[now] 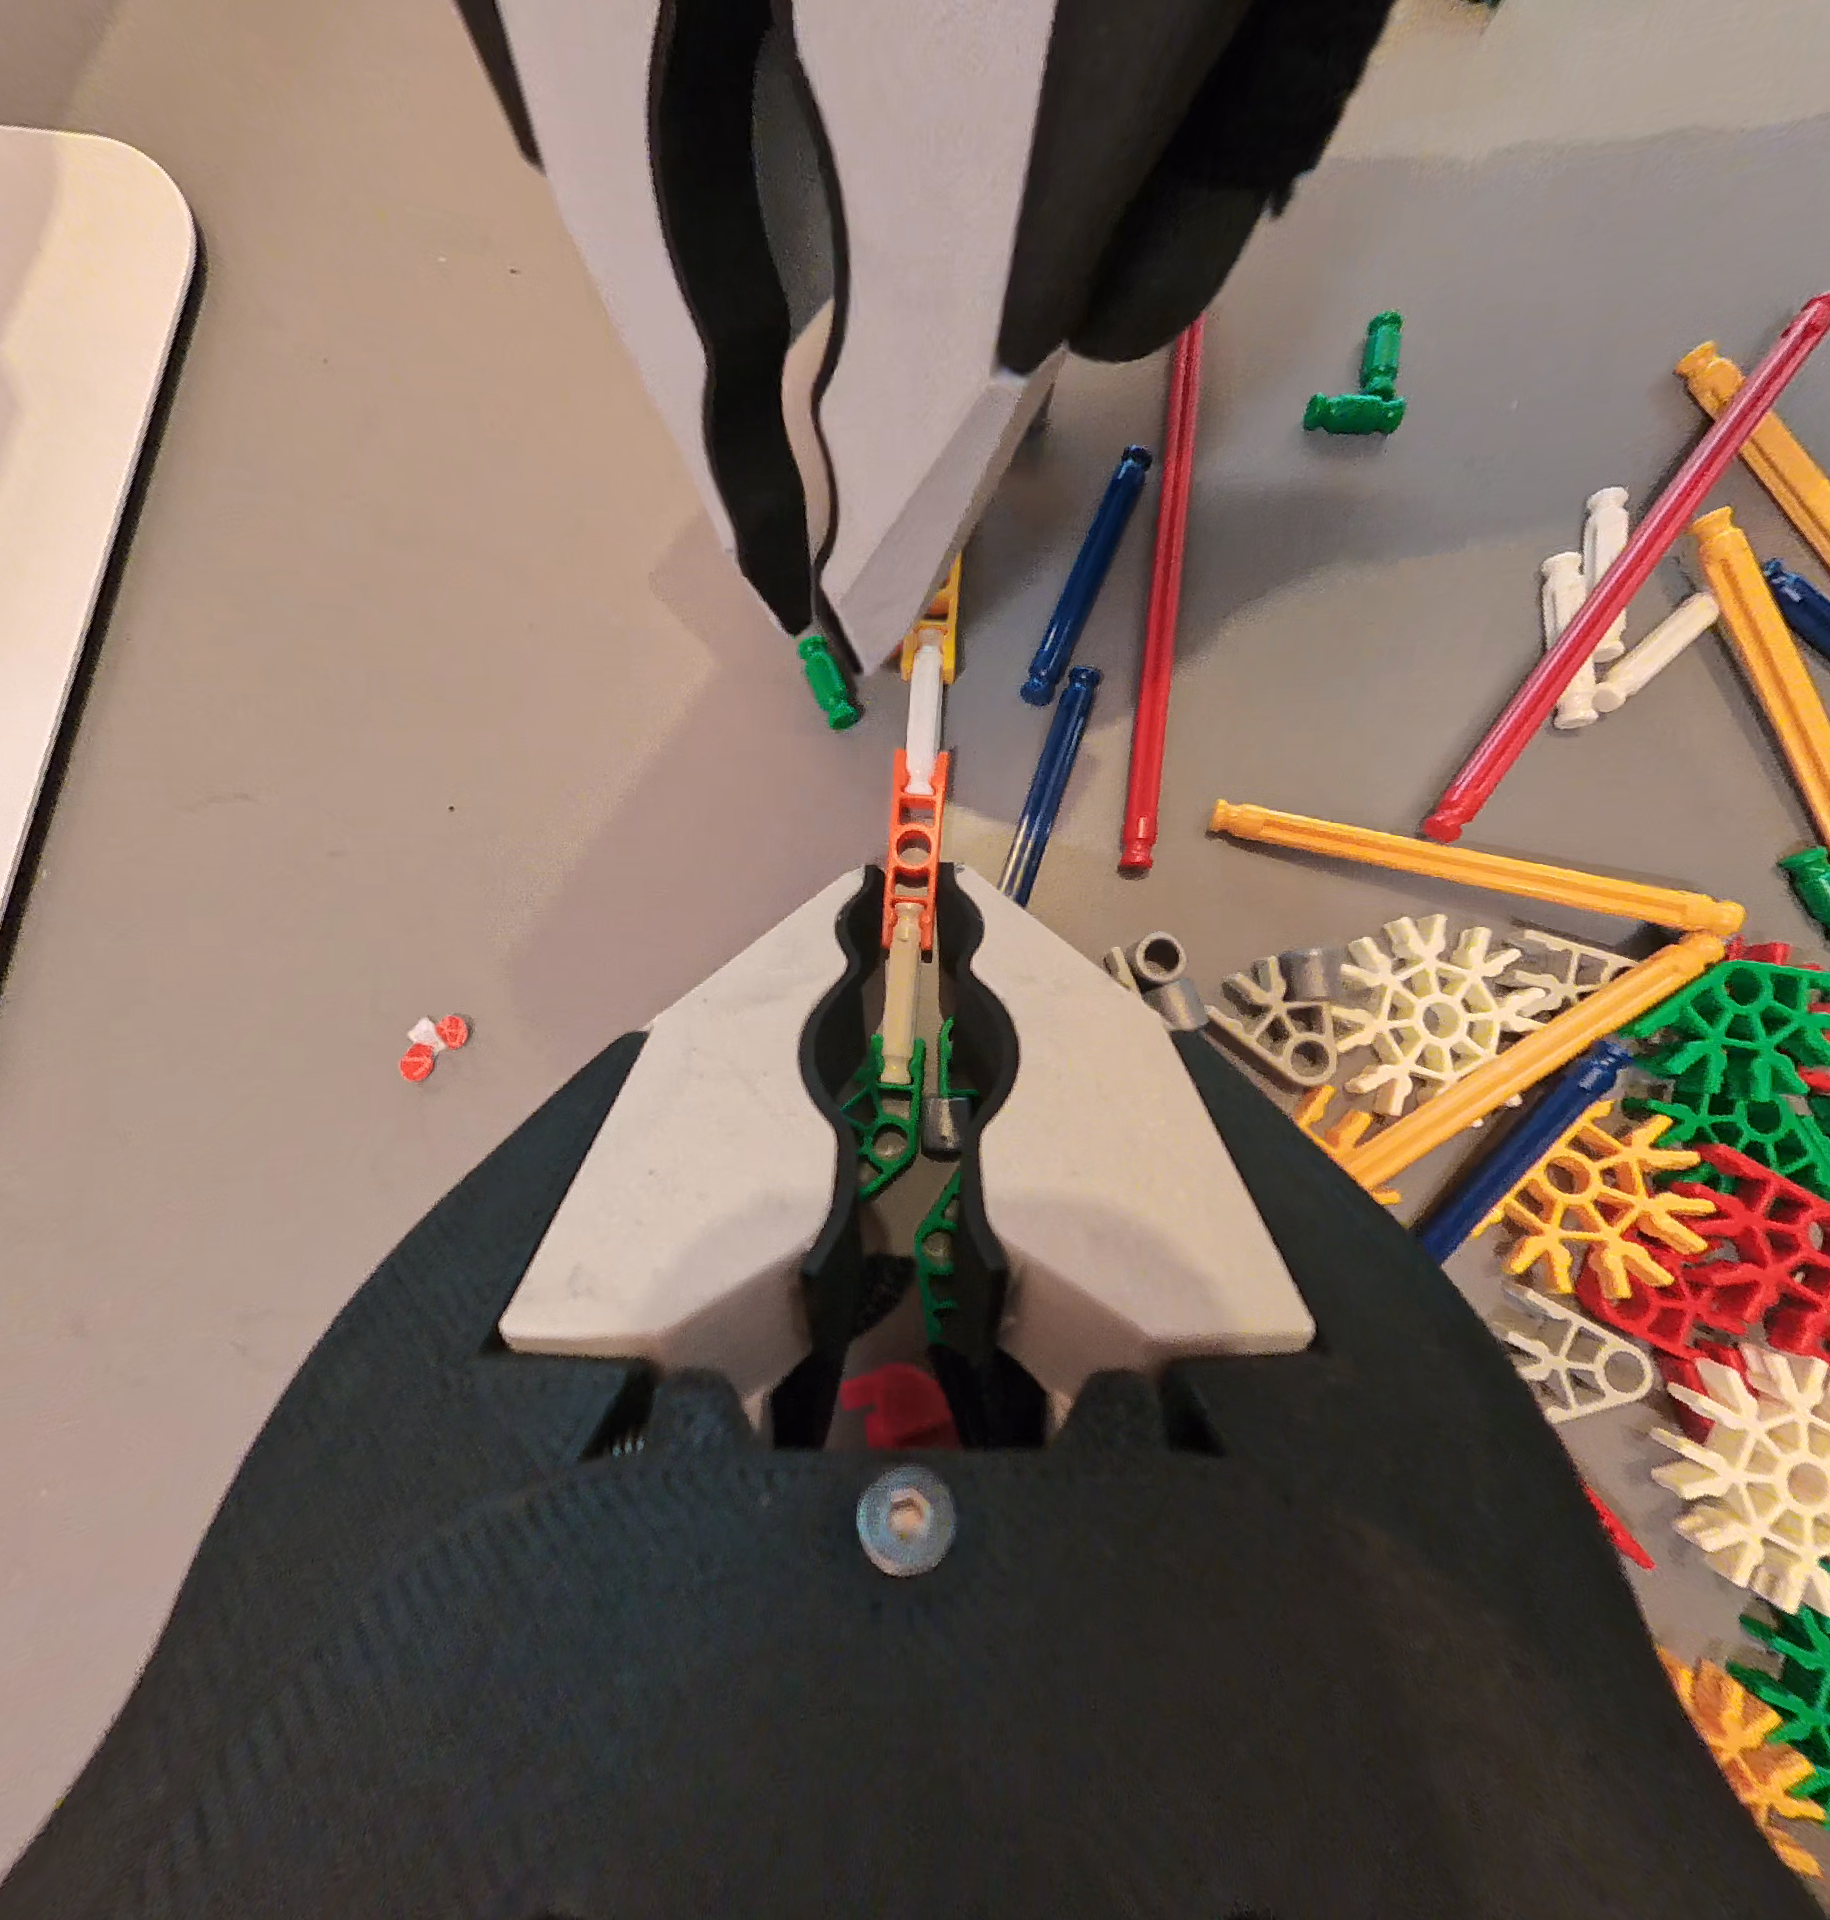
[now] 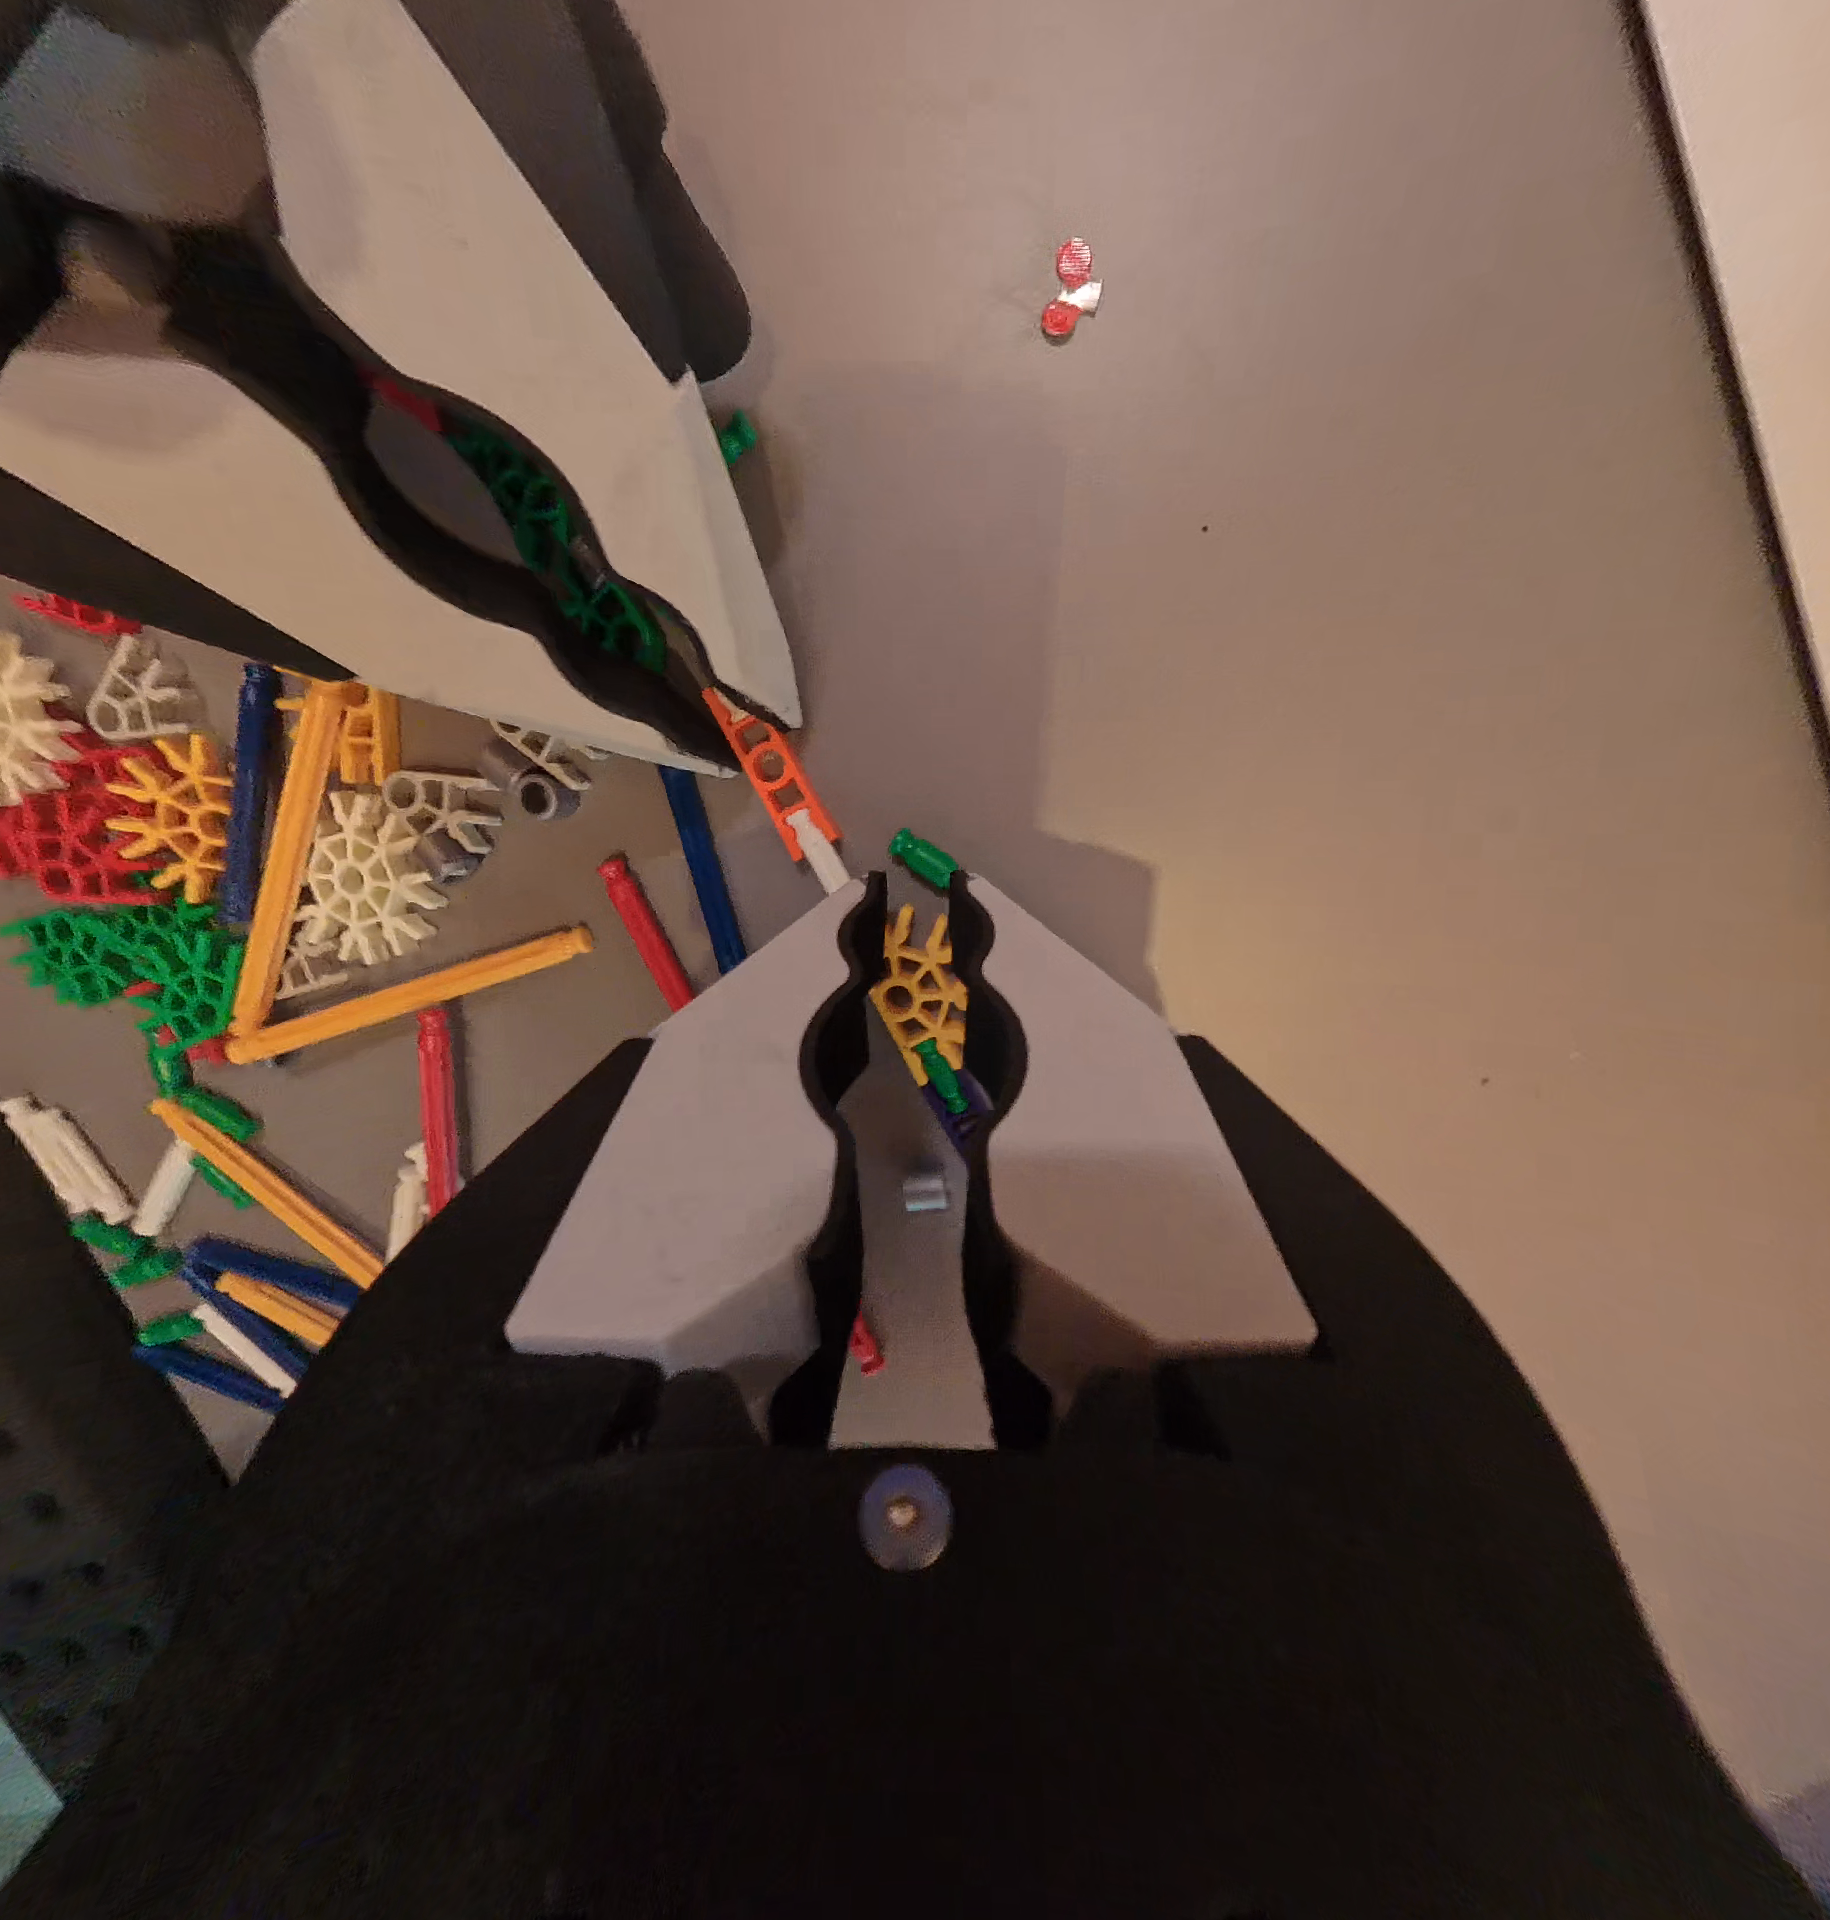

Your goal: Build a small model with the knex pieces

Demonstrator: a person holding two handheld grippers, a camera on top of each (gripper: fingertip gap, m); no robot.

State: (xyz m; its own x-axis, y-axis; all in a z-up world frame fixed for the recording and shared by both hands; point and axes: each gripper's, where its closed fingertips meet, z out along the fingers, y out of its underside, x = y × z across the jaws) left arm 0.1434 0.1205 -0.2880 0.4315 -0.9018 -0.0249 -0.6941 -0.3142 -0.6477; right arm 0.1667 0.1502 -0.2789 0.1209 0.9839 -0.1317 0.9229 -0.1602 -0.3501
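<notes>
My left gripper (image 1: pixel 916 878) is shut on the near end of an orange connector (image 1: pixel 916 831). A tan rod (image 1: pixel 903 997) and green connectors (image 1: pixel 885 1127) joined to it lie between the jaws. A short white rod (image 1: pixel 923 707) runs from the orange connector to a yellow connector (image 1: pixel 940 623) held by my right gripper (image 1: pixel 838 644), which comes in from above. In the right wrist view my right gripper (image 2: pixel 916 883) is shut on the yellow connector (image 2: pixel 921 987). The white rod (image 2: pixel 819 854) leads to the orange connector (image 2: pixel 776 774) at my left gripper (image 2: pixel 745 738). A loose green short rod (image 1: pixel 826 681) lies just beside the right fingertips.
A pile of snowflake connectors (image 1: pixel 1617 1143) and loose yellow, red and blue rods (image 1: pixel 1160 582) cover the grey table to the right of my left gripper, and show at the left in the right wrist view (image 2: pixel 215 883). A white board's edge (image 1: pixel 49 468) lies at the left. Small red bits (image 1: pixel 433 1044) lie nearby. Some 4 cm of space lies between my two pairs of fingers.
</notes>
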